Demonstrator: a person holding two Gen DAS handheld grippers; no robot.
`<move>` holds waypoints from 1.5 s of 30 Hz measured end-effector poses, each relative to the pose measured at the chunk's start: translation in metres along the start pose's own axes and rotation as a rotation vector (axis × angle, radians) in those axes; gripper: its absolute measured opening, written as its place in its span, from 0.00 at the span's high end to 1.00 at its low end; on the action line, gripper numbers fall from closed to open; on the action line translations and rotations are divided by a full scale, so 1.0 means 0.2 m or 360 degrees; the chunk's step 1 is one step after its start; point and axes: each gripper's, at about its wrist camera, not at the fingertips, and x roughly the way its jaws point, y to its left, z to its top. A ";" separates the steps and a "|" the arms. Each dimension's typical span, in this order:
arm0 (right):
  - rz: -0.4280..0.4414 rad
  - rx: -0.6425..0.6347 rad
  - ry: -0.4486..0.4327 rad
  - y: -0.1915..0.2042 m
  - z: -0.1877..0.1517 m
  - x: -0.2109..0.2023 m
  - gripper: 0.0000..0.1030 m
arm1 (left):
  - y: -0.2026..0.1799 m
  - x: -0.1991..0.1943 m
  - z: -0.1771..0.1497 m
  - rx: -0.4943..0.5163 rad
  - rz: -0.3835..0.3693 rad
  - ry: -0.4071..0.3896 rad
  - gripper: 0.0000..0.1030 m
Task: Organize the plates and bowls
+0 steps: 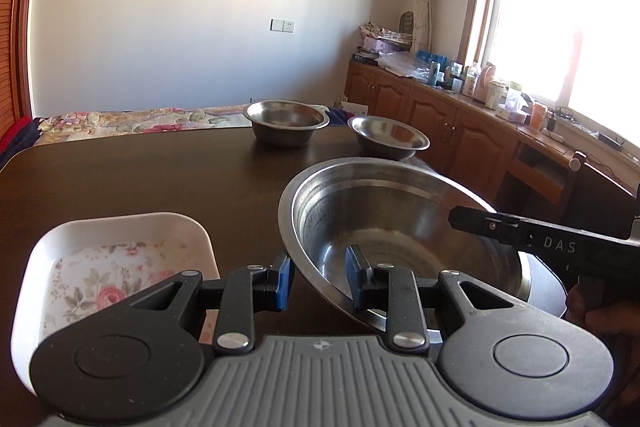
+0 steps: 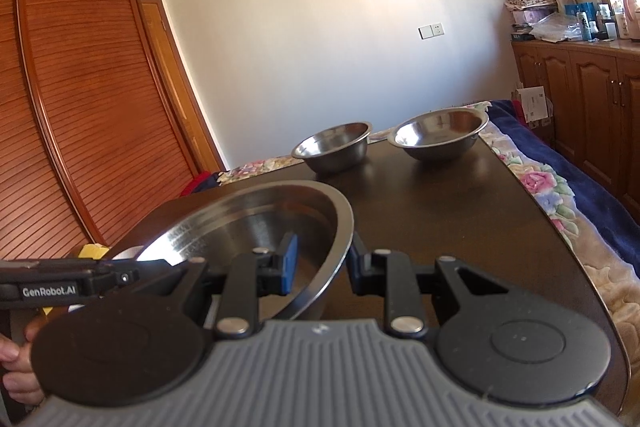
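Both left gripper and right gripper straddle, perhaps gripping, big bowl's rim.

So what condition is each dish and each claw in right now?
Large steel bowl: empty, tilted, its rim between both grippers' fingers.
Left gripper: astride its rim.
Right gripper: astride the opposite rim.
Two small steel bowls: upright, empty, apart.
White floral dish: upright, empty.

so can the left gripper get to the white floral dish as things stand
Probably not right away. The left gripper straddles the rim of the large steel bowl, which the right gripper also straddles. The white floral dish lies just left of it on the table, nothing between them, so it must release first.
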 end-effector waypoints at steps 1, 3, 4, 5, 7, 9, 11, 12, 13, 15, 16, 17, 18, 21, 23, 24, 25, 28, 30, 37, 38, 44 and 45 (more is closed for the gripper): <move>0.0001 -0.0002 -0.0002 0.00 0.00 0.00 0.73 | 0.00 0.00 0.00 0.0002 0.0000 0.0003 0.71; -0.0002 -0.0006 -0.0006 0.00 0.00 -0.01 0.73 | 0.00 0.00 0.01 0.0003 0.0000 0.0004 0.71; -0.0004 -0.0006 -0.0008 0.01 0.00 -0.01 0.73 | 0.00 0.00 0.01 0.0005 -0.0001 0.0003 0.71; -0.0005 -0.0005 -0.0009 0.00 0.00 -0.01 0.73 | 0.00 0.00 0.01 0.0004 -0.0001 0.0003 0.71; -0.0008 -0.0003 -0.0010 0.00 0.00 0.00 0.73 | 0.00 0.00 0.00 0.0005 -0.0002 0.0006 0.71; -0.0009 -0.0001 -0.0009 0.00 -0.01 0.00 0.73 | 0.00 0.01 0.00 0.0010 0.0000 0.0008 0.71; -0.0012 0.0001 -0.0010 0.00 -0.01 -0.01 0.73 | 0.00 0.02 0.00 0.0009 0.0002 0.0011 0.71; -0.0015 0.0000 -0.0010 0.00 -0.01 0.00 0.73 | 0.00 0.02 0.00 0.0008 0.0001 0.0012 0.71; -0.0016 -0.0001 -0.0010 0.00 -0.01 0.00 0.73 | 0.00 0.02 0.00 0.0007 0.0002 0.0012 0.71; -0.0017 -0.0003 -0.0009 0.00 -0.01 0.00 0.73 | 0.00 0.02 0.00 0.0010 0.0003 0.0016 0.71; -0.0019 -0.0004 -0.0007 0.00 -0.02 0.00 0.73 | 0.00 0.03 0.00 0.0012 0.0004 0.0018 0.71; -0.0022 -0.0005 -0.0005 0.00 -0.02 0.00 0.72 | -0.01 0.03 0.00 0.0012 0.0005 0.0022 0.71; -0.0025 -0.0007 -0.0004 0.00 -0.02 0.00 0.72 | -0.01 0.03 0.00 0.0013 0.0007 0.0025 0.71; -0.0032 -0.0003 0.0004 0.00 -0.02 0.01 0.73 | -0.01 0.04 0.00 0.0021 0.0012 0.0031 0.71; -0.0036 -0.0008 0.0005 0.00 -0.02 0.01 0.73 | -0.01 0.05 0.00 0.0019 0.0012 0.0039 0.71; -0.0036 -0.0009 0.0005 0.00 -0.02 0.01 0.73 | -0.02 0.06 0.00 0.0017 0.0013 0.0042 0.71; -0.0036 -0.0009 0.0004 0.01 -0.02 0.01 0.73 | -0.02 0.06 0.00 0.0016 0.0014 0.0044 0.71; -0.0039 -0.0010 0.0006 0.00 -0.02 0.01 0.73 | -0.02 0.07 0.00 0.0015 0.0017 0.0048 0.71; -0.0042 -0.0008 0.0008 0.00 -0.02 0.01 0.73 | -0.02 0.07 0.00 0.0014 0.0017 0.0050 0.71; -0.0048 0.0000 0.0022 -0.01 -0.03 0.02 0.73 | -0.02 0.09 -0.01 0.0007 0.0020 0.0058 0.71; -0.0049 0.0002 0.0026 -0.01 -0.02 0.02 0.73 | -0.02 0.09 -0.01 0.0006 0.0020 0.0059 0.71; -0.0051 0.0000 0.0035 -0.01 -0.03 0.03 0.73 | -0.02 0.09 -0.01 -0.0001 0.0023 0.0047 0.70; -0.0051 -0.0001 0.0036 -0.01 -0.03 0.03 0.73 | -0.02 0.09 -0.01 -0.0002 0.0022 0.0045 0.70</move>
